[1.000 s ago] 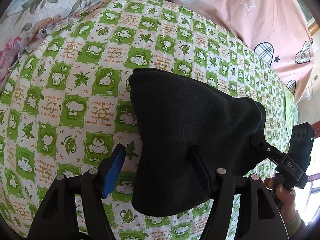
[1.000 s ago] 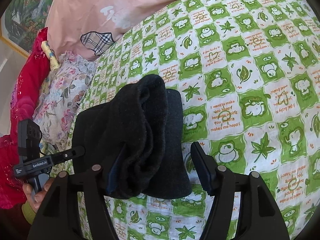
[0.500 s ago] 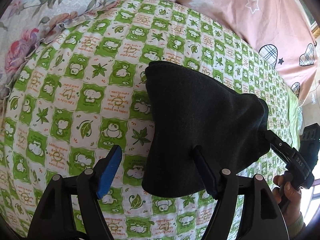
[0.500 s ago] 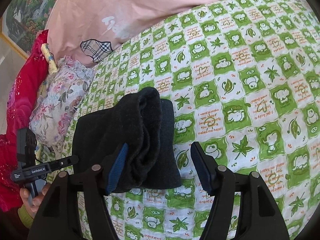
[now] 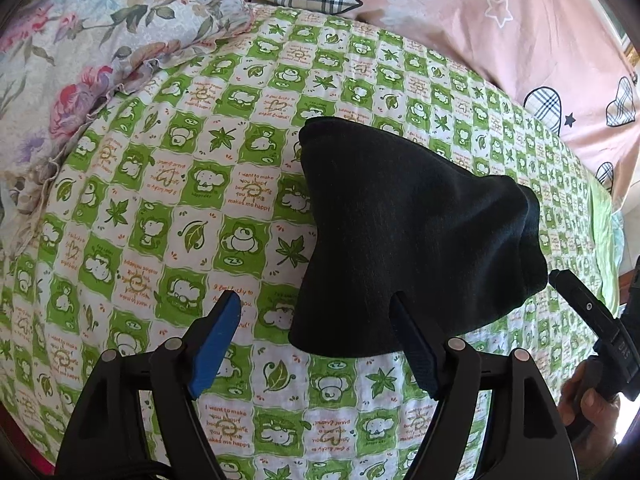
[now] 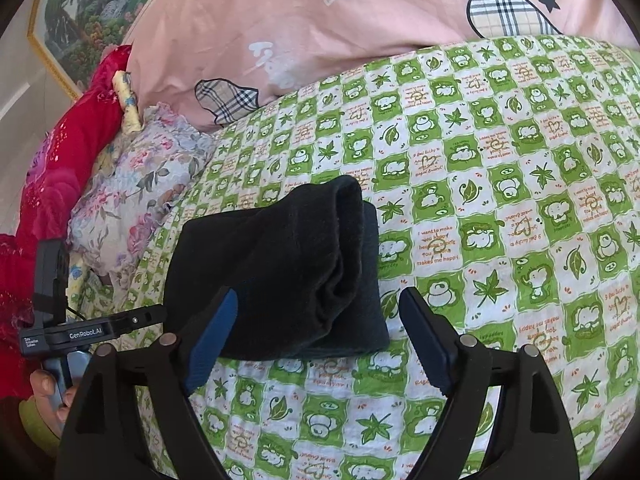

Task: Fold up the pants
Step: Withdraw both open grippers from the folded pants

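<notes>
Black pants [image 5: 408, 232] lie folded into a compact stack on the green and white patterned bedspread [image 5: 180, 208]. In the right wrist view the pants [image 6: 280, 272] show several layers at the folded edge. My left gripper [image 5: 316, 328] is open and empty, just short of the stack's near edge. My right gripper [image 6: 316, 328] is open and empty, close in front of the stack's other side. The other gripper shows at each view's edge, the right gripper's body [image 5: 600, 332] and the left gripper's body [image 6: 80, 332].
A pink quilt [image 6: 320, 20] with plaid hearts lies along the far side of the bed. A floral pillow [image 5: 80, 40] lies at the left. A red blanket [image 6: 52, 184] and a framed picture [image 6: 92, 12] are beyond the pillow.
Both grippers have pulled back from the folded pants, which now look smaller. The right gripper no longer has the stack between its fingers. The pants stayed put.
</notes>
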`<state>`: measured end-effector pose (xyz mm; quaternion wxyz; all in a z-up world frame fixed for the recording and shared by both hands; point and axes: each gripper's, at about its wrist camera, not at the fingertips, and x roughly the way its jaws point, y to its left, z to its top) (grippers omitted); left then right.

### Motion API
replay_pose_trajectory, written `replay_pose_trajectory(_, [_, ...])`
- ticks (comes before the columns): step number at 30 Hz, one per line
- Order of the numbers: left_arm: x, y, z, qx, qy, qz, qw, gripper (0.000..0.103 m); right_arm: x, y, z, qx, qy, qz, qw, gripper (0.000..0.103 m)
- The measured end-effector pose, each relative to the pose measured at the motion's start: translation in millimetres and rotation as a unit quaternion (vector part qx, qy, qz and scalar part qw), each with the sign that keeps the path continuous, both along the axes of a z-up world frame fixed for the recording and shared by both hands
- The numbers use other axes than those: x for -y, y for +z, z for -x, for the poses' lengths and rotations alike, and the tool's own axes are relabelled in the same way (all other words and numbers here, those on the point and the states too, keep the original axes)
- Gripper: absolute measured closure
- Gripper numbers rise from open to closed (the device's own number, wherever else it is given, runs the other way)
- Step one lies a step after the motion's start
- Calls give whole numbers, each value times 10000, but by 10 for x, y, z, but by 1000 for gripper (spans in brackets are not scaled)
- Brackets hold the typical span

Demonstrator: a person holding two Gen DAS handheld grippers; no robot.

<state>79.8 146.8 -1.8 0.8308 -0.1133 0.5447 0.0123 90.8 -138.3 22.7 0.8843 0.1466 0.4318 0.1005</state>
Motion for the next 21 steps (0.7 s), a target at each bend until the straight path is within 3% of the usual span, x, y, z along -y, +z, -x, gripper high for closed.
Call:
replay_pose_trajectory(5, [100,67,131,202,12,-436,9988,25,-130,61,118,132,149,285,9994,19])
replay_pose_trajectory(15, [344,245,335,545,-319,-1353,9888,22,-456,241,332,553,411,1065,9919,15])
replay_pose_trajectory(21, [334,302,398,701,-279,-1401,9873,22,-556,225,388,570,499,1295,9887,11])
